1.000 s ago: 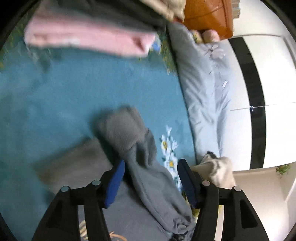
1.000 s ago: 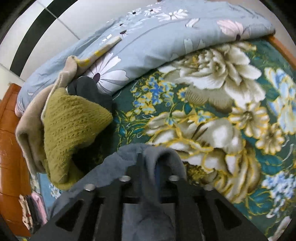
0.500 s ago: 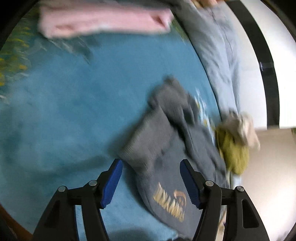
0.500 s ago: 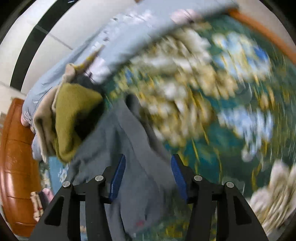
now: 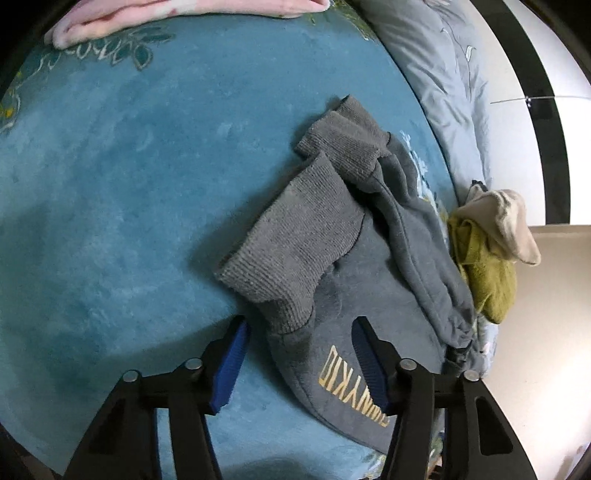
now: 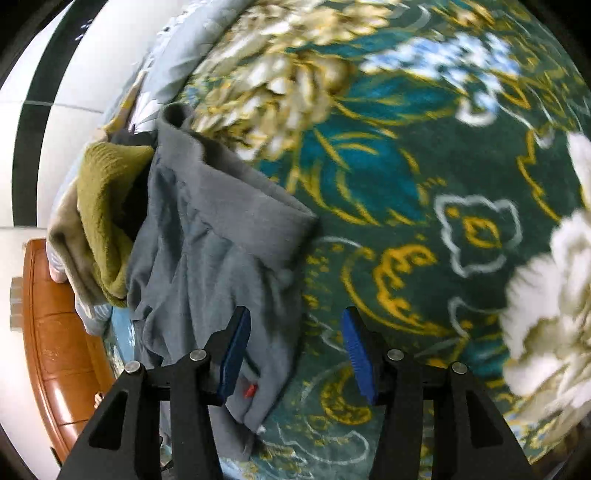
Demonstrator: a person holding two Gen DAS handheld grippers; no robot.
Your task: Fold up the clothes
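Both claws parted | left claw [image 5: 299,360] over grey sweatshirt [image 5: 369,266] hem

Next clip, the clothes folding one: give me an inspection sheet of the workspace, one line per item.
Surface: teal floral blanket spread on a bed.
Job's things: grey sweatshirt with gold lettering lies crumpled, ribbed cuffs folded over its body.
Clutter: olive knit garment and beige garment heaped beside the sweatshirt; pink cloth at the far edge.
Grippers: left gripper open over the sweatshirt's edge; right gripper open, holding nothing.
Cables: nothing seen.
Surroundings: pale blue quilt, orange-brown headboard, white wall.
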